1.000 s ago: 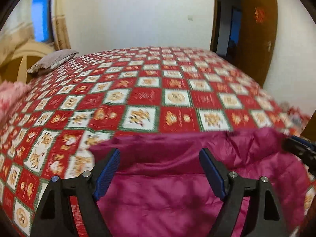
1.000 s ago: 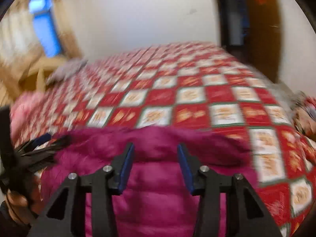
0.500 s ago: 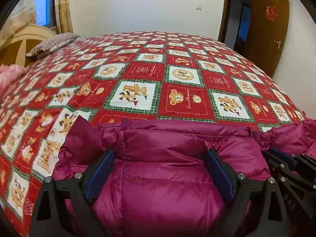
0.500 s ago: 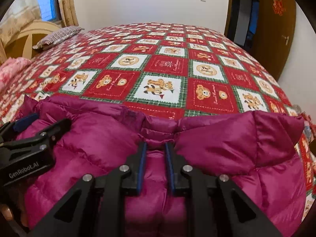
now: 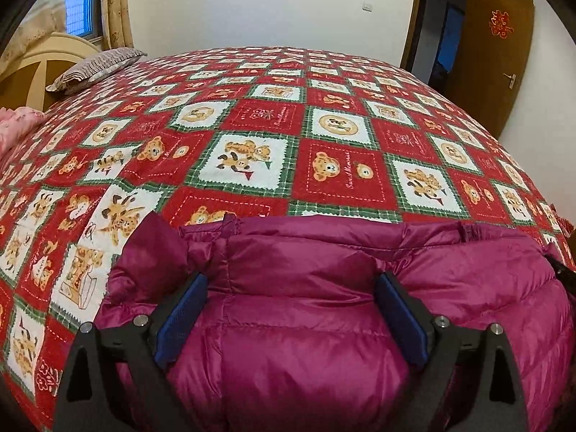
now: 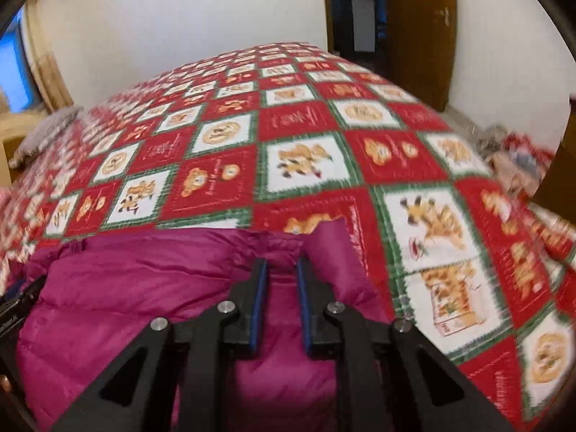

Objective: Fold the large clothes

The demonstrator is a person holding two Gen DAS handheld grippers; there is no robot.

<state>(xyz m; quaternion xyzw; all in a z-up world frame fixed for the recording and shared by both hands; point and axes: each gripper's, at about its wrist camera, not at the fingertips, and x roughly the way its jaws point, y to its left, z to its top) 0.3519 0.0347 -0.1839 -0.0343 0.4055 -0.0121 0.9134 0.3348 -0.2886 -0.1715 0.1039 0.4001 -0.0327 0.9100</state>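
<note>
A magenta puffer jacket (image 5: 306, 309) lies on the near edge of the bed; it also shows in the right wrist view (image 6: 144, 288). My left gripper (image 5: 291, 288) is open, its blue-padded fingers (image 5: 183, 316) wide apart and resting on the jacket's left part. My right gripper (image 6: 281, 270) has its fingers (image 6: 260, 295) closed to a narrow gap, pinching a fold of the jacket near its right end. The left gripper's black body (image 6: 14, 309) shows at the left edge of the right wrist view.
The bed carries a red, white and green teddy-bear quilt (image 5: 273, 126). A grey pillow (image 5: 97, 68) and a pink cloth (image 5: 14, 126) lie at the far left by the headboard. A brown door (image 5: 500, 46) stands at the right. Clutter (image 6: 511, 158) lies beside the bed.
My right gripper has moved to the right along the jacket while staying pinched on the fabric, and its view is blurred. My left gripper has stayed open on the jacket, almost unmoved.
</note>
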